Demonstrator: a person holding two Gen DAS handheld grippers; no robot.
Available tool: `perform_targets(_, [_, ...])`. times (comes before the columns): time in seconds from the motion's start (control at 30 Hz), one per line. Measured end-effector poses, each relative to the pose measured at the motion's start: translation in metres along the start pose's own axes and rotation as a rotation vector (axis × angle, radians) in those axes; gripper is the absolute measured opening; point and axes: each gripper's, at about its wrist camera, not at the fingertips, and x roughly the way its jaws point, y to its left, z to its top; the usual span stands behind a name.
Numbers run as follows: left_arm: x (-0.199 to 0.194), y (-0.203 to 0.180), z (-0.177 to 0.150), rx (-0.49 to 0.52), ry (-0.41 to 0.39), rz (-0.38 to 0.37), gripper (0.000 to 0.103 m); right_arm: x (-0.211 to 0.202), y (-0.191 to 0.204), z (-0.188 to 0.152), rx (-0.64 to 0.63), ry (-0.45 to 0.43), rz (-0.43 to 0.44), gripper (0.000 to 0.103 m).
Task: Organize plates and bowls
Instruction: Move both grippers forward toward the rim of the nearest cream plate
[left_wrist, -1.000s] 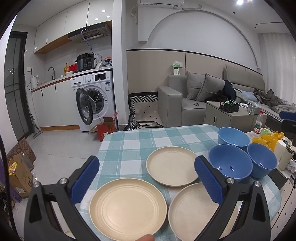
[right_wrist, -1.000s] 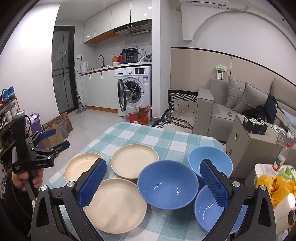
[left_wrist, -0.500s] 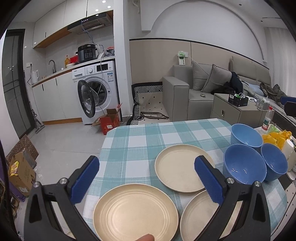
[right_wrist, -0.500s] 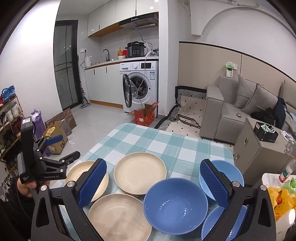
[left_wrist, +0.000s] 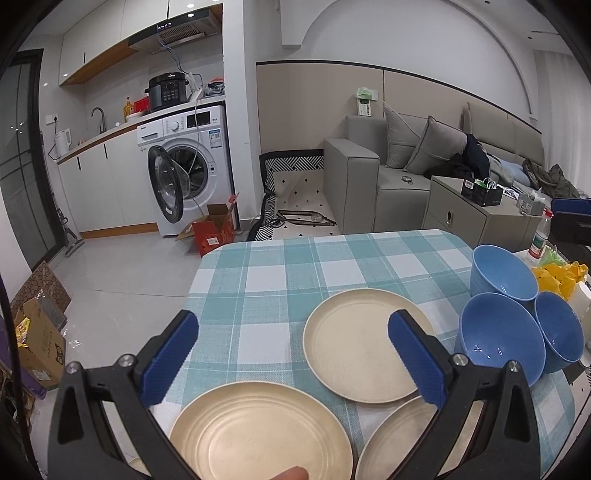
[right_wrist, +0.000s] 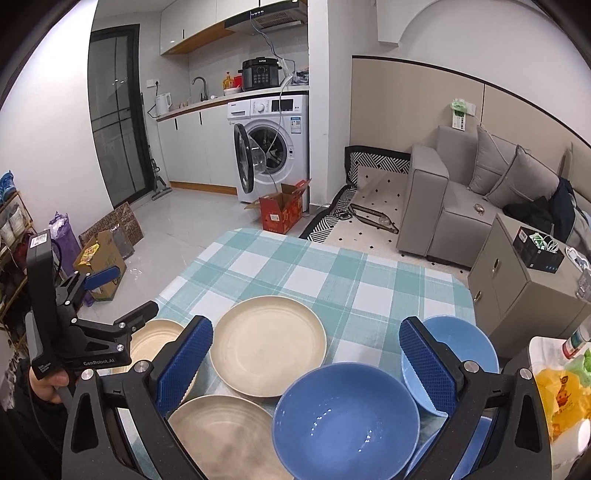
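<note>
Left gripper wide open, empty, above the near cream plate at bottom centre of the left wrist view; right gripper also wide open, empty, over the big blue bowl at bottom centre of its view. Table has a teal-white checked cloth. Three cream plates grouped on its left part; far plate overlaps the rim of the lower-right plate. Three blue bowls clustered at the right edge, touching. Room behind: washing machine with door open upper left, red box on the floor beside it, grey sofa upper right, grey cabinet right
</note>
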Motion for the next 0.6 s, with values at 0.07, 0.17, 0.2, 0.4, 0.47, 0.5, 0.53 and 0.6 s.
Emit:
perform_targets(0.07, [0.007,-0.001,0.002,0.002,0.006,0.001,0.103,0.010,-0.002,0.004,0.005,0.012,-0.002,0.103])
perform_targets(0.17, [0.017,-0.001,0.002,-0.011,0.022,0.004,0.103,0.026,-0.008,0.007,0.026,0.035,-0.003,0.103])
perform_targets(0.2, [0.022,-0.001,0.002,-0.015,0.029,-0.001,0.103,0.030,-0.008,0.007,0.032,0.046,-0.005,0.103])
perform_targets(0.4, [0.041,0.005,0.000,-0.040,0.067,-0.018,0.103,0.060,-0.013,0.009,0.041,0.092,-0.014,0.103])
perform_targets(0.47, [0.048,0.008,-0.001,-0.055,0.079,-0.003,0.103,0.071,-0.014,0.010,0.043,0.104,-0.013,0.103])
perform_targets(0.5, [0.051,0.010,-0.002,-0.057,0.087,-0.001,0.102,0.075,-0.014,0.010,0.044,0.109,-0.015,0.103])
perform_targets(0.53, [0.055,0.011,-0.002,-0.054,0.098,-0.001,0.102,0.078,-0.014,0.010,0.041,0.114,-0.016,0.103])
perform_targets(0.6, [0.060,0.011,-0.003,-0.051,0.107,0.002,0.102,0.087,-0.014,0.011,0.034,0.127,-0.024,0.103])
